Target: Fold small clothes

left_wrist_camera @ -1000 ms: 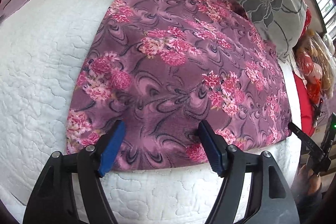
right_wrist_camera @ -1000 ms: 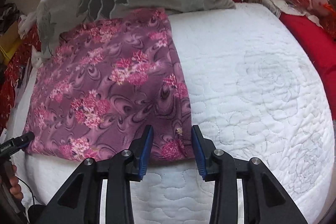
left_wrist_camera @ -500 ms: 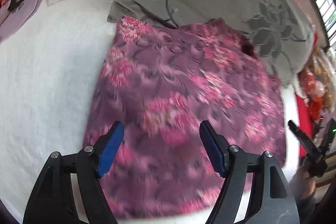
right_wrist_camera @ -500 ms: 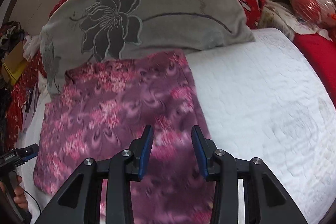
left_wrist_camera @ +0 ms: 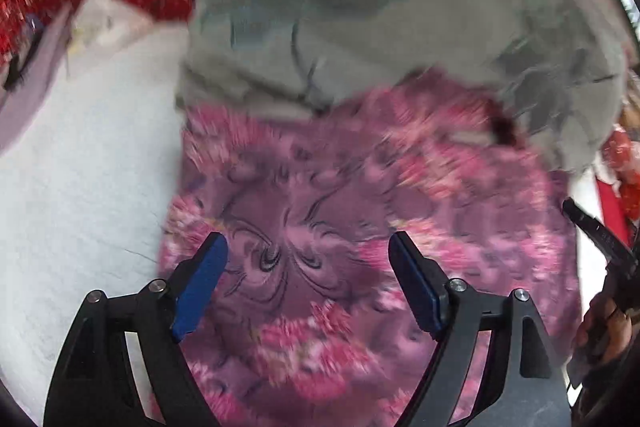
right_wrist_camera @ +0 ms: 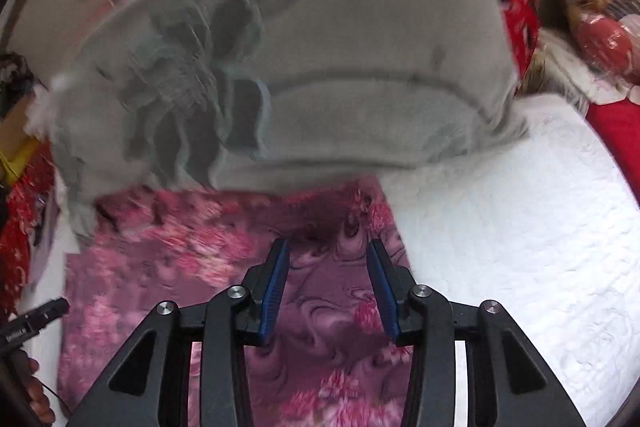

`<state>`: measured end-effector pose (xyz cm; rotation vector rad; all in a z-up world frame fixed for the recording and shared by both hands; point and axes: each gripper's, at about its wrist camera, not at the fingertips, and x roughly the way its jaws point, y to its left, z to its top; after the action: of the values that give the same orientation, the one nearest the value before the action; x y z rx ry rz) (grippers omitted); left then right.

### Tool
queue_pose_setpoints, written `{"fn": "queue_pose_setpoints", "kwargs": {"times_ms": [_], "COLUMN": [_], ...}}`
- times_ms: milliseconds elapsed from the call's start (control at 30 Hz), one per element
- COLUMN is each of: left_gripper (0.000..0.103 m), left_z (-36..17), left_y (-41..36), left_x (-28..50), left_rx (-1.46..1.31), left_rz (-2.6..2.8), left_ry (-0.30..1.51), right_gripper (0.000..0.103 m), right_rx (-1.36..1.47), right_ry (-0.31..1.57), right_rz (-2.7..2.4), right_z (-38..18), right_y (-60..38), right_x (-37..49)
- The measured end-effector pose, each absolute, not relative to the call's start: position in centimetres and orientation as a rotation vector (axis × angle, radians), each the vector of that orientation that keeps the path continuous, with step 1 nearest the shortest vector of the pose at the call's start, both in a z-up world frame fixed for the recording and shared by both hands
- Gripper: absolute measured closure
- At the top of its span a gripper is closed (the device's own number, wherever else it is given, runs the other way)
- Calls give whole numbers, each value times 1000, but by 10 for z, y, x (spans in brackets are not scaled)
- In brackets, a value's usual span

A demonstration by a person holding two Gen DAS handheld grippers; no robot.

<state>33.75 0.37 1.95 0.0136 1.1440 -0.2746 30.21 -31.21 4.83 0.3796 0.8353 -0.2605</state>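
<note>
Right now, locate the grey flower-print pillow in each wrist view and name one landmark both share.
Left wrist: grey pillow fills the top centre and right, above the garment.
Right wrist: it fills the upper centre.
Shared landmark: the purple floral garment, its far edge meeting the pillow.

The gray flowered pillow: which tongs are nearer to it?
Right. The right tongs, jaws opening, reach almost to the gray pillow at the purple cloth's far edge; the left tongs, also opening, sit farther back over the cloth.
</note>
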Motion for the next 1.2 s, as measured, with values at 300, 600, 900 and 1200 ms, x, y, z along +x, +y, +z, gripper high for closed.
{"fn": "queue_pose_setpoints", "kwargs": {"times_ms": [300,600,900,1200], "left_gripper": [18,17,17,17], "left_z": [30,38,35,36], "left_y": [16,12,45,120], "left_x": [310,271,283,319], "left_rx": [47,88,15,-171], "left_rz": [-320,-328,-333,-309], "left_ry": [1074,1048,1158,1261], "right_gripper": [55,47,38,38], "right_rx": [399,506,409,75], "right_ry": [763,802,858,949], "right_rz": [-254,-280,-299,215], "right_z": [63,61,80,66], "right_y": [-308,-302,-237,-53], "right_x": [269,223,220,194]}}
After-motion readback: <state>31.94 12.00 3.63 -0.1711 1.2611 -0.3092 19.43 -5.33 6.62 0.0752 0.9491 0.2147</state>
